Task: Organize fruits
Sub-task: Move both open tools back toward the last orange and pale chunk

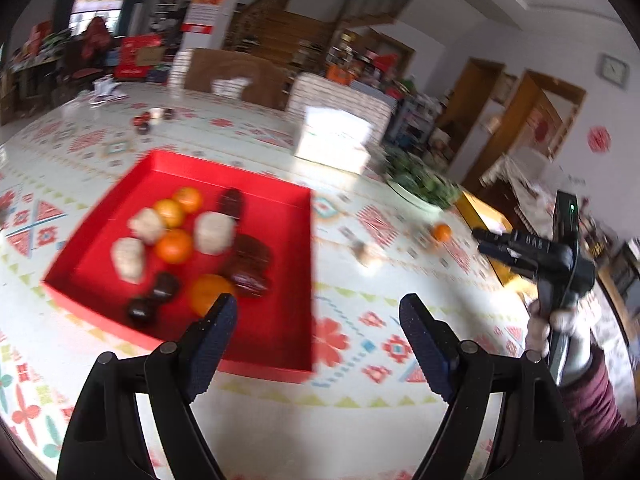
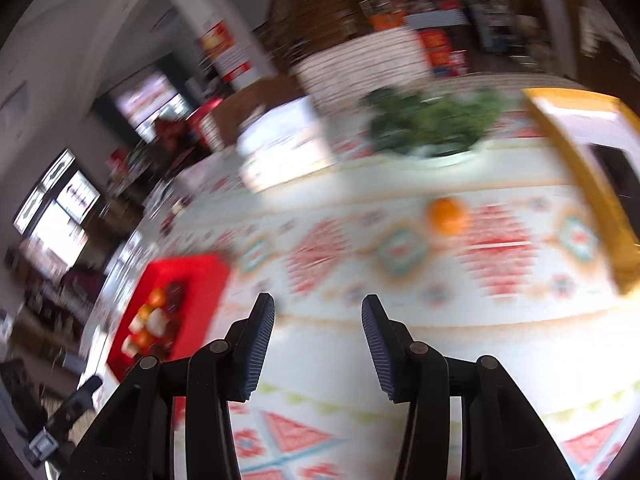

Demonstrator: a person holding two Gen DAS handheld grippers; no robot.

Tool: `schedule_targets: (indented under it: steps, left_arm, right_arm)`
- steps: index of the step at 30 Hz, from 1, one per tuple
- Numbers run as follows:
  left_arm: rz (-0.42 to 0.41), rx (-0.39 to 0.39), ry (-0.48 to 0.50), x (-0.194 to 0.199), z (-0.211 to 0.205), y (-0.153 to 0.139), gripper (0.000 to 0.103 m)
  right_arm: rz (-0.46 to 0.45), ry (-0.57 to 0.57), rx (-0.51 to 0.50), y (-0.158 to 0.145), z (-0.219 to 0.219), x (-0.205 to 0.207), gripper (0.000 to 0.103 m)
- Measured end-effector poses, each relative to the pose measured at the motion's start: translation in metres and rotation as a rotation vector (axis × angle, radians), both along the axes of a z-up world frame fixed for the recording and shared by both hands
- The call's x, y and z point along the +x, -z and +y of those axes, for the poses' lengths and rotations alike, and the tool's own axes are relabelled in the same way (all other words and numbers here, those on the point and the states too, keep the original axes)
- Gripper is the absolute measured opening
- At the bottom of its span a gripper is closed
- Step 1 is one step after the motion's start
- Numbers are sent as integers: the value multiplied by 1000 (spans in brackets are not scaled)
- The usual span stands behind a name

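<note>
The loose orange (image 2: pixel 447 215) sits alone on the patterned tabletop (image 2: pixel 360 344), well apart from the red tray (image 1: pixel 276 344) where the other oranges, pale fruits and dark ones are already piled. There's also a small pale thing (image 1: pixel 365 255) on the cloth between them, too blurred to name. The right gripper (image 2: pixel 318 312) faces the orange with its fingers narrowly parted and nothing between them; the left gripper (image 1: pixel 316 312) hangs over the tray's near corner, fingers wide and empty. My worry — the picture's really smeared, so the hand looks quick, and a round fruit nudged off-centre could roll toward the yellow box (image 2: pixel 592 184) or the greens bowl (image 2: pixel 440 156). That narrow gap may be too tight for it.
</note>
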State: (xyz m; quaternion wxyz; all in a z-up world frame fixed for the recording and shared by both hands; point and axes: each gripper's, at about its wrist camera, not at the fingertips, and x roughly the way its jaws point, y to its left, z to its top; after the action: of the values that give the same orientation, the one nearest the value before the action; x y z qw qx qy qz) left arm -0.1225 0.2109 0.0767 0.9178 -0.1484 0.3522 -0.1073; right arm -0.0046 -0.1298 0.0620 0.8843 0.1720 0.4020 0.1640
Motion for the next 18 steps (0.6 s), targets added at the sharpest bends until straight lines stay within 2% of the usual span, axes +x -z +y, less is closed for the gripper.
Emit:
schedule_targets:
  steps: [4, 9, 13, 18]
  left_arm:
    - [16, 6, 63, 4, -31, 3, 82]
    - [45, 9, 142, 8, -65, 12, 82]
    - [81, 38, 181, 14, -90, 22, 82]
    - [102, 71, 202, 22, -104, 28, 82]
  right_arm:
    - [-12, 133, 11, 1, -63, 1, 50]
    - [11, 191, 35, 11, -98, 14, 50]
    - [23, 179, 12, 17, -93, 38, 50]
    - [36, 133, -55, 26, -68, 75, 50]
